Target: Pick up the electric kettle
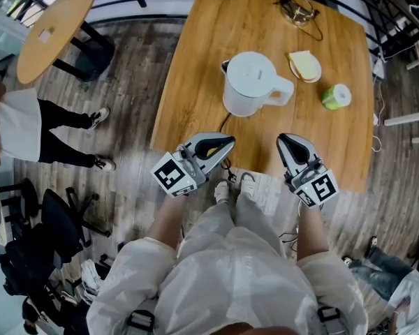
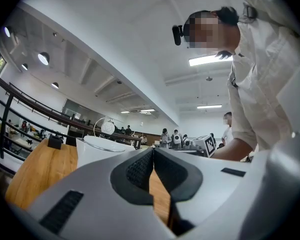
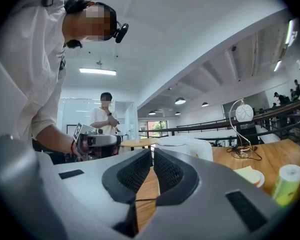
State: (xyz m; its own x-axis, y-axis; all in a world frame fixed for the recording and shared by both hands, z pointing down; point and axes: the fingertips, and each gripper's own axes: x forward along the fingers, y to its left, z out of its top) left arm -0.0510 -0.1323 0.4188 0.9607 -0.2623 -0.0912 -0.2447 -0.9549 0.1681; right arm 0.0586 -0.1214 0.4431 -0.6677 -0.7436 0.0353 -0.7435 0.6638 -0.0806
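Note:
A white electric kettle (image 1: 251, 82) with its lid on stands on the wooden table (image 1: 195, 82), handle to the right. Both grippers hover at the table's near edge, short of the kettle. My left gripper (image 1: 227, 143) is shut and empty, its tip aimed at the kettle's base from the lower left. My right gripper (image 1: 286, 139) is also shut and empty, below the handle. The left gripper view has the kettle (image 2: 97, 151) just left of the closed jaws (image 2: 153, 151). In the right gripper view the kettle (image 3: 187, 146) stands just beyond the closed jaws (image 3: 152, 151).
A plate with a pale slice (image 1: 305, 66) and a green-and-white roll (image 1: 336, 96) lie right of the kettle. A dark cable (image 1: 223, 121) runs from the kettle to the table's near edge. A wire lamp base (image 1: 298, 11) sits far back. A person (image 1: 28, 128) stands at left, near office chairs (image 1: 35, 243).

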